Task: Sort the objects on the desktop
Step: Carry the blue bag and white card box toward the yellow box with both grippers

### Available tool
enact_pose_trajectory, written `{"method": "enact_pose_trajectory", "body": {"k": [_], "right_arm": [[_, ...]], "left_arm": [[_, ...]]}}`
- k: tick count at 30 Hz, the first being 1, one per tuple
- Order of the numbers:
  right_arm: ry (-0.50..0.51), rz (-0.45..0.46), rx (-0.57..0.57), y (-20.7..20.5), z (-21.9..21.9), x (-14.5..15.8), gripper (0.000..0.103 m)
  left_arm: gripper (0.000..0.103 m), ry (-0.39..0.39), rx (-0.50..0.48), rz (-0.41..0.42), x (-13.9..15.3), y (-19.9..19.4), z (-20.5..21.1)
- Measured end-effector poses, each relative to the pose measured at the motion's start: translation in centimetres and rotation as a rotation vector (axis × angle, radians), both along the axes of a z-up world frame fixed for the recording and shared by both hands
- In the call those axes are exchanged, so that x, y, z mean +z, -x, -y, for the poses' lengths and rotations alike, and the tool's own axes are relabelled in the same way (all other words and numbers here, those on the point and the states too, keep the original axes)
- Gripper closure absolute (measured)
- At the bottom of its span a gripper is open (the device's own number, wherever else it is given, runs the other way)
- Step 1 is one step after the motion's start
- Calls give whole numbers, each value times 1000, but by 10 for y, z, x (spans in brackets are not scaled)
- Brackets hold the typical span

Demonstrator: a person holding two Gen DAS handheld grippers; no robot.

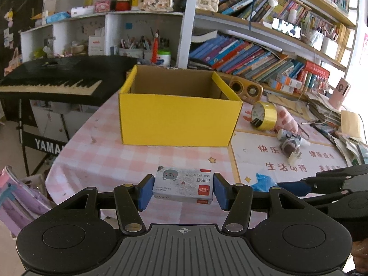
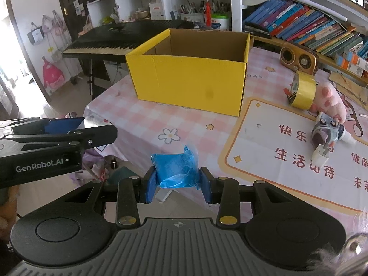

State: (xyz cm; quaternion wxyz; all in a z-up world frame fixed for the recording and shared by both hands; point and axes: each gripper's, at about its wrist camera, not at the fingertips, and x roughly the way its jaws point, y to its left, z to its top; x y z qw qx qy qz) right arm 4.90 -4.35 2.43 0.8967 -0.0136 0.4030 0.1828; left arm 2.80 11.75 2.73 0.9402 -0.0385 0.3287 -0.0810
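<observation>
Room bright, daylight. Strong white glare at far right edge in left wrist view, at far left edge in right wrist view. Yellow box point(image 1: 179, 117) well lit, soft shadow under front. Fisheye bends shelves point(image 1: 264, 34) and table point(image 1: 96, 151) edge into curves. Corners dark. Fuzzy blur low right in right wrist view. Middle sharp.

Bare surface point(image 1: 128, 158) lay open before the yellow box point(image 1: 177, 119); tape roll point(image 1: 264, 115) and toys point(image 1: 289, 142) crowded its right.
</observation>
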Motion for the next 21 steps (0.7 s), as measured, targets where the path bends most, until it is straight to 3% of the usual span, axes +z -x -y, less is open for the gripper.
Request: {"method": "enact_pose_trajectory", "body": {"k": [21], "right_arm": [[-43,28,69,-78,7,7,67]], "left_arm": [[49,-64,21,40,15,-54,11]]}}
